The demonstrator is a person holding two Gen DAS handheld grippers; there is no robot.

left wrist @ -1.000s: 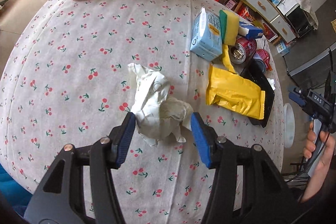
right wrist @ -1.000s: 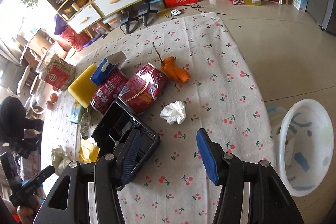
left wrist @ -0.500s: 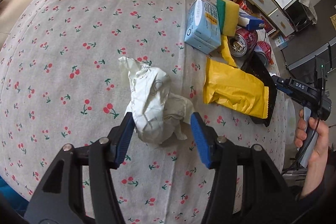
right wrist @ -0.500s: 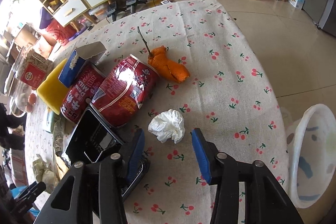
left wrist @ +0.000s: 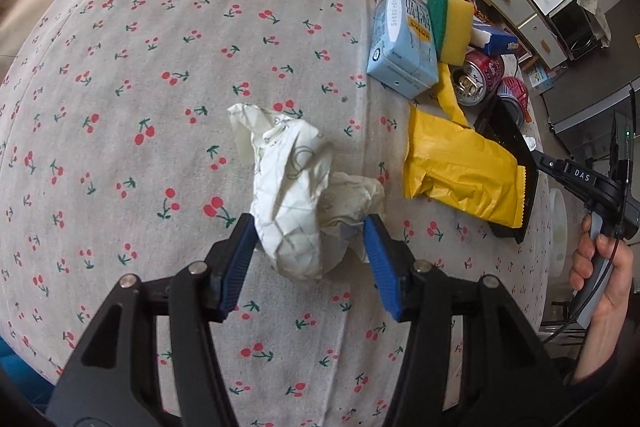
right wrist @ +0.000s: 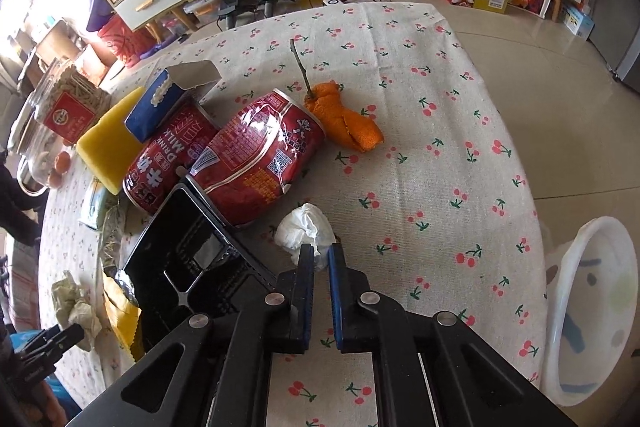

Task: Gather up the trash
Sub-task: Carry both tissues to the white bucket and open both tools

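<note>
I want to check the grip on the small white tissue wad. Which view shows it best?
The right wrist view: the small white tissue wad sits pinched at the right gripper. The left wrist view shows only a white speck past the black tray.

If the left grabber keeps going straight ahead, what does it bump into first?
Most likely the crumpled paper wrapper. The left gripper points steeply down with the wrapper's near end already between its blue pads, which don't look pressed on it. Right under that is the cherry tablecloth.
</note>
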